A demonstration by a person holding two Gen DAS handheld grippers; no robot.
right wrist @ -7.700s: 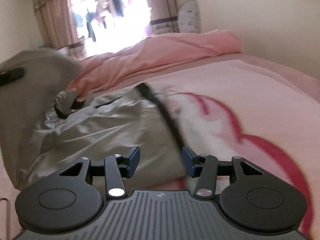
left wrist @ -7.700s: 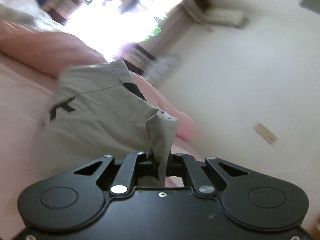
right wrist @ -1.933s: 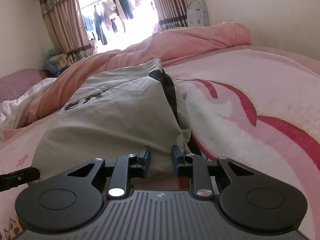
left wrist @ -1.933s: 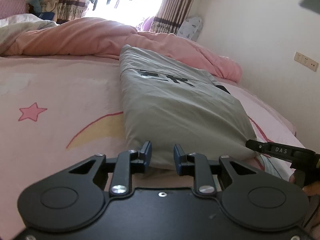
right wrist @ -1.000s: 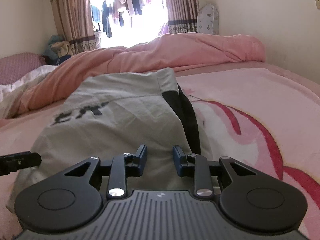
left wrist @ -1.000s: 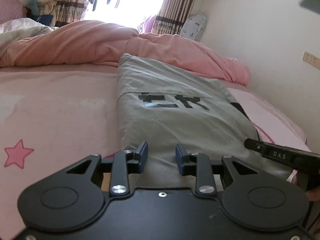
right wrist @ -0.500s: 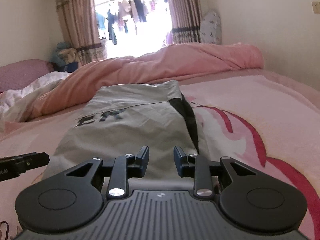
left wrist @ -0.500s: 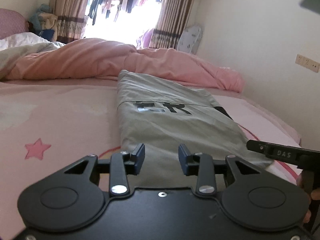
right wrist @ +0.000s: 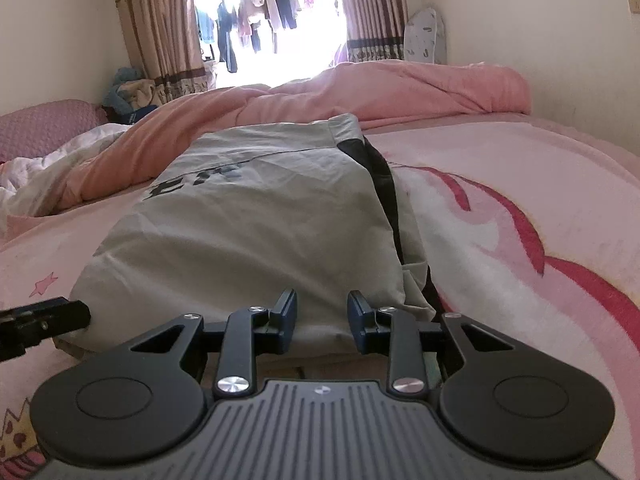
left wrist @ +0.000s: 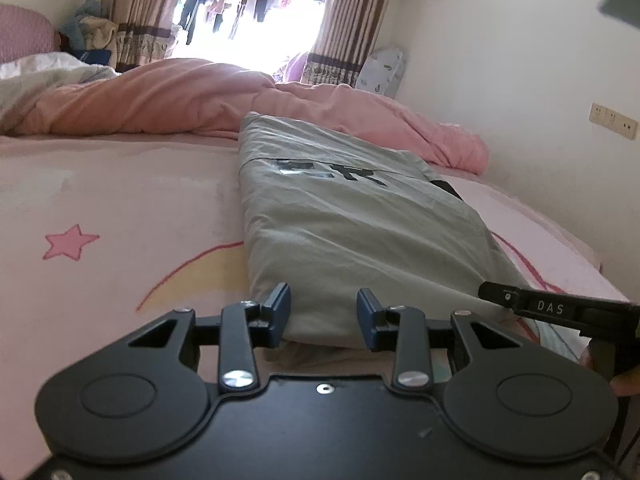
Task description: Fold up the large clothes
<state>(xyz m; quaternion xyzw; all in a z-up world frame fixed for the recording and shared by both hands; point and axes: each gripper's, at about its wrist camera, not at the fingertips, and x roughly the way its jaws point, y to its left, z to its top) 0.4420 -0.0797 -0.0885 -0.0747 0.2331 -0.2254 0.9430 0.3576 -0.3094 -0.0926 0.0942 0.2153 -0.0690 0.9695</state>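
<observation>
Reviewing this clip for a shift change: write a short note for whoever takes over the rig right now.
Left gripper: open, empty, at the near hem of the grey fabric garment with black lettering.
Right gripper: open, empty, at the same hem, on the black-trimmed side.
Garment: lies as a long narrow strip on the pink patterned bed cover, its far end by the pink duvet.
Done: sides apparently folded in lengthwise.
Left: probably grip both near corners and fold toward the far end.
</observation>
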